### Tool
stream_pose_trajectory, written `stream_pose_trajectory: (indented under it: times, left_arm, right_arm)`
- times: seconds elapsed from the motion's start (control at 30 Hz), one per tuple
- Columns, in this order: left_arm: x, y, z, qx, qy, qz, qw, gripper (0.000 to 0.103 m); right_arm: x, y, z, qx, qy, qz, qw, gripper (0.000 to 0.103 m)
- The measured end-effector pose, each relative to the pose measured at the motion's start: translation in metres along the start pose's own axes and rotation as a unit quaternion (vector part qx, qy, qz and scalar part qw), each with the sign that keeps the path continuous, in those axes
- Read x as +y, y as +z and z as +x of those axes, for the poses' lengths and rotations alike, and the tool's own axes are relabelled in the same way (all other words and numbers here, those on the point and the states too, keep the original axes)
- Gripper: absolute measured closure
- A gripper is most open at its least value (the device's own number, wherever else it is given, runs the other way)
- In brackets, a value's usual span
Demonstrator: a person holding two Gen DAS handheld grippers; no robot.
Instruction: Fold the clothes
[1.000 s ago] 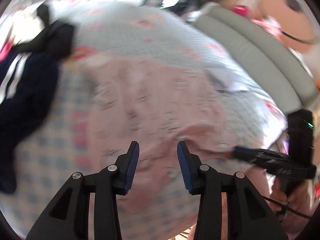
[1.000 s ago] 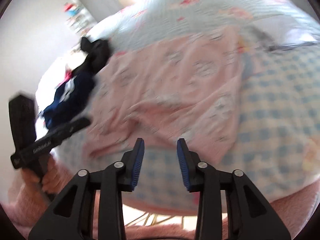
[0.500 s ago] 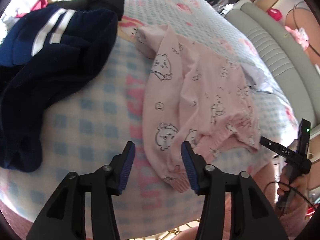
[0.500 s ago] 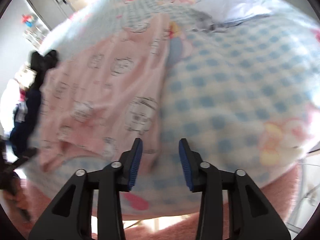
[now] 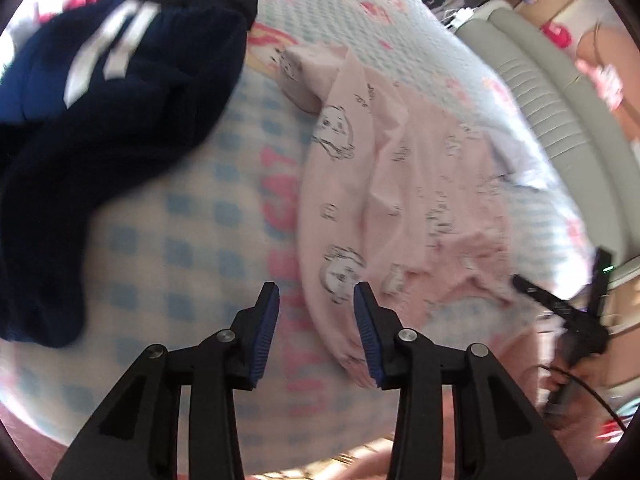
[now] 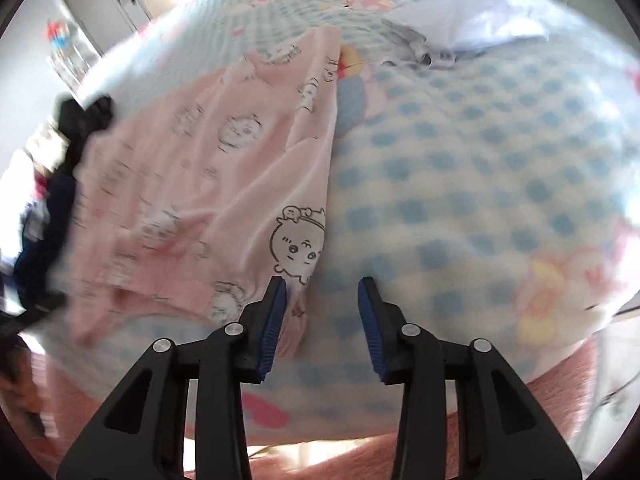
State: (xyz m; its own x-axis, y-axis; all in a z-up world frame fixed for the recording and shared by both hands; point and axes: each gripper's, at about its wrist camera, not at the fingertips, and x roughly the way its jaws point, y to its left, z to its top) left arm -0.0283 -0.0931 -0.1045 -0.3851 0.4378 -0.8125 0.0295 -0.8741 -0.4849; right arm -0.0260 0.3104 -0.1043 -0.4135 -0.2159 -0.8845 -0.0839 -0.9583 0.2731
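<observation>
Pink cartoon-print cotton garment (image 5: 400, 200): both grippers (left (image 5: 316, 328), right (image 6: 322, 326), jaws apart, empty) now lowered to its near corners, likely for grasping.

The left black two-finger gripper with ribbed blue pads (image 5: 316, 322) reaches in from six o'clock of its own view, jaws spread wide apart and holding nothing. The right black two-finger gripper with ribbed blue pads (image 6: 322, 316) stands likewise in its own view, jaws parted and empty. In the left wrist view the right gripper also shows at about four o'clock, blurred, with the person's hand (image 5: 568, 396) wrapped round its handle; the state of its jaws cannot be read from there.
</observation>
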Motion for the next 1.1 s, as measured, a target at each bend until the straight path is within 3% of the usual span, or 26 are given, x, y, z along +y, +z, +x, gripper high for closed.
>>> stream_pose_trajectory:
  times: [0.03, 0.13, 0.2, 0.27, 0.33, 0.4, 0.43, 0.5, 0.6, 0.67, 0.7, 0.73, 0.83, 0.9, 0.97, 1.03, 1.1]
  left_arm:
    - [0.003, -0.002, 0.005, 0.009, -0.015, -0.008, 0.9998, 0.054]
    - [0.004, -0.009, 0.026, 0.036, -0.039, -0.025, 0.9983, 0.05]
    - [0.0, -0.011, 0.035, 0.033, -0.037, -0.029, 0.9983, 0.048]
    - [-0.009, -0.011, 0.042, 0.022, -0.035, -0.022, 0.9989, 0.051]
    - [-0.017, -0.009, 0.037, 0.008, -0.032, -0.012, 0.9994, 0.085]
    - [-0.022, -0.005, 0.028, -0.008, -0.033, 0.0, 0.9994, 0.089]
    - [-0.022, -0.004, 0.02, -0.02, -0.034, 0.003, 0.9992, 0.091]
    - [-0.022, -0.002, -0.003, -0.049, -0.056, 0.002, 0.9972, 0.092]
    - [-0.023, 0.003, -0.031, -0.08, -0.107, 0.003, 0.9911, 0.092]
    - [-0.02, 0.005, -0.034, -0.077, -0.124, 0.003, 0.9893, 0.087]
    - [-0.018, 0.006, -0.03, -0.072, -0.124, -0.001, 0.9897, 0.07]
    - [-0.011, 0.006, -0.017, -0.054, -0.12, -0.015, 0.9912, 0.047]
    - [0.003, 0.004, 0.015, -0.007, -0.103, -0.045, 0.9936, 0.046]
    - [0.002, -0.002, 0.028, 0.008, -0.07, -0.043, 0.9966, 0.045]
    - [-0.003, -0.009, 0.03, 0.014, -0.069, -0.031, 0.997, 0.045]
    - [-0.005, -0.014, 0.032, 0.021, -0.091, -0.036, 0.995, 0.043]
    - [-0.003, -0.016, 0.034, 0.019, -0.095, -0.043, 0.9944, 0.043]
  right_arm:
    - [0.003, -0.001, 0.003, 0.004, 0.007, -0.002, 1.0, 0.062]
    - [0.01, -0.002, 0.013, 0.016, 0.027, -0.007, 0.999, 0.053]
    - [0.015, -0.003, 0.019, 0.024, 0.04, -0.01, 0.999, 0.046]
    - [0.02, -0.005, 0.025, 0.031, 0.053, -0.014, 0.998, 0.047]
    - [0.025, -0.006, 0.032, 0.039, 0.066, -0.017, 0.997, 0.068]
    - [0.032, -0.006, 0.023, 0.024, 0.069, -0.03, 0.997, 0.084]
    - [0.036, -0.006, 0.014, 0.012, 0.069, -0.038, 0.997, 0.087]
    - [0.04, -0.005, -0.014, -0.02, 0.082, -0.051, 0.995, 0.094]
    - [0.035, -0.002, -0.057, -0.066, 0.126, -0.053, 0.988, 0.094]
    - [0.033, 0.0, -0.058, -0.069, 0.139, -0.055, 0.986, 0.092]
    - [0.035, 0.001, -0.048, -0.059, 0.135, -0.048, 0.988, 0.087]
    - [0.03, 0.003, -0.034, -0.037, 0.125, -0.035, 0.991, 0.074]
    - [0.015, 0.008, 0.002, 0.01, 0.114, 0.012, 0.993, 0.069]
    - [0.006, 0.01, 0.018, 0.022, 0.11, 0.04, 0.993, 0.069]
    - [0.002, 0.014, 0.019, 0.013, 0.111, 0.048, 0.993, 0.065]
    - [0.0, 0.017, 0.022, 0.014, 0.116, 0.05, 0.992, 0.052]
    - [-0.001, 0.018, 0.03, 0.025, 0.118, 0.048, 0.992, 0.052]
